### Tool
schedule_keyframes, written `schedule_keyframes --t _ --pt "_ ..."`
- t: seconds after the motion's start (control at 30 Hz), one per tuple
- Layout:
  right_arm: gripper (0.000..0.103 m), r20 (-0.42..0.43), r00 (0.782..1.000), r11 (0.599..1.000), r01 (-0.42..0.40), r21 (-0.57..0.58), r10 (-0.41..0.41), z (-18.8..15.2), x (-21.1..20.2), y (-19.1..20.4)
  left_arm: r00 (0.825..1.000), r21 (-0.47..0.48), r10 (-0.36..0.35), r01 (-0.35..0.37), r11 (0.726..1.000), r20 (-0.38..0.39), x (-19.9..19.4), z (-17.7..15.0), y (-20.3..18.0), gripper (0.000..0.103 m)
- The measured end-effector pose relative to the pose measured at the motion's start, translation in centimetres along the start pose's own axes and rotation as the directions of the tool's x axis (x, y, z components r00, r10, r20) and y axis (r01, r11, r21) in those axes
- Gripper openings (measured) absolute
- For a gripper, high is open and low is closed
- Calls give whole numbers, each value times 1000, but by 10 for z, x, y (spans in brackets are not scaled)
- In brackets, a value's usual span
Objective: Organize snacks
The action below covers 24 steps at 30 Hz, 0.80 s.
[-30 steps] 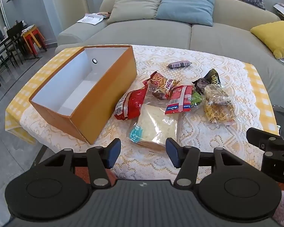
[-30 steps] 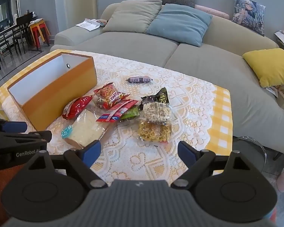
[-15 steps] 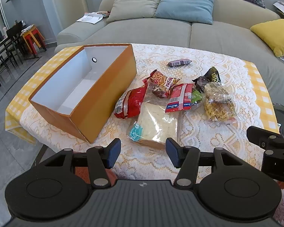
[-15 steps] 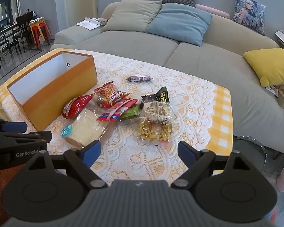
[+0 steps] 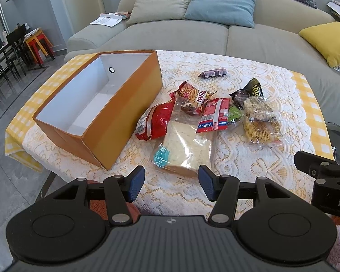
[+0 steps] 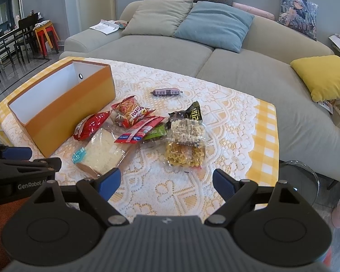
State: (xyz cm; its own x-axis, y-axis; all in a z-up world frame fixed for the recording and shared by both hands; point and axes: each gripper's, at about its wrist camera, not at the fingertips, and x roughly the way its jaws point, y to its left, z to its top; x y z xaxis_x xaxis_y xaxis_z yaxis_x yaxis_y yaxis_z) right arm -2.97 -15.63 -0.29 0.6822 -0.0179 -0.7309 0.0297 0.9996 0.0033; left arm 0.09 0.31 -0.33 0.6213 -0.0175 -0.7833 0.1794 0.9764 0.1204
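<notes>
nothing shifted in the last second, sorting not begun

both pairs of tongs held level with a second ago, left tongs (image 5: 171, 185) apart over the near edge of the desk (image 5: 256, 158) with nothing between the pads, right tongs (image 6: 166, 184) spread wider, likewise bare; snacks unmoved in one loose heap at mid-desk: bread bag (image 5: 185, 147) nearest, red pouch (image 5: 155, 122) beside the orange box (image 5: 133, 104), striped red packet (image 5: 214, 115) overlapping a green one, clear noodle pack (image 5: 263, 122) to the right, sausage stick (image 5: 214, 73) alone toward the sofa (image 5: 215, 38); box open and white inside, apparently holding nothing; judged as a pause before the first pick, whole heap left to move, bread bag the likeliest first grab for the left tongs
</notes>
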Motion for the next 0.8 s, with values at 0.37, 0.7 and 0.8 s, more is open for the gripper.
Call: schedule_keyframes --t 0.37,0.7,0.8 --pt "86 -8 1000 1000 3 -1 -3 0 1 1 1000 0 0 0 1000 -2 -1 -1 -1 65" --pt "86 -8 1000 1000 2 0 -2 0 2 1 1000 -1 -1 1 1000 -3 -1 -3 -3 65" --pt "86 -10 1000 1000 3 0 -3 -1 2 0 1000 0 -1 1 1000 -2 -1 -3 -2 65"
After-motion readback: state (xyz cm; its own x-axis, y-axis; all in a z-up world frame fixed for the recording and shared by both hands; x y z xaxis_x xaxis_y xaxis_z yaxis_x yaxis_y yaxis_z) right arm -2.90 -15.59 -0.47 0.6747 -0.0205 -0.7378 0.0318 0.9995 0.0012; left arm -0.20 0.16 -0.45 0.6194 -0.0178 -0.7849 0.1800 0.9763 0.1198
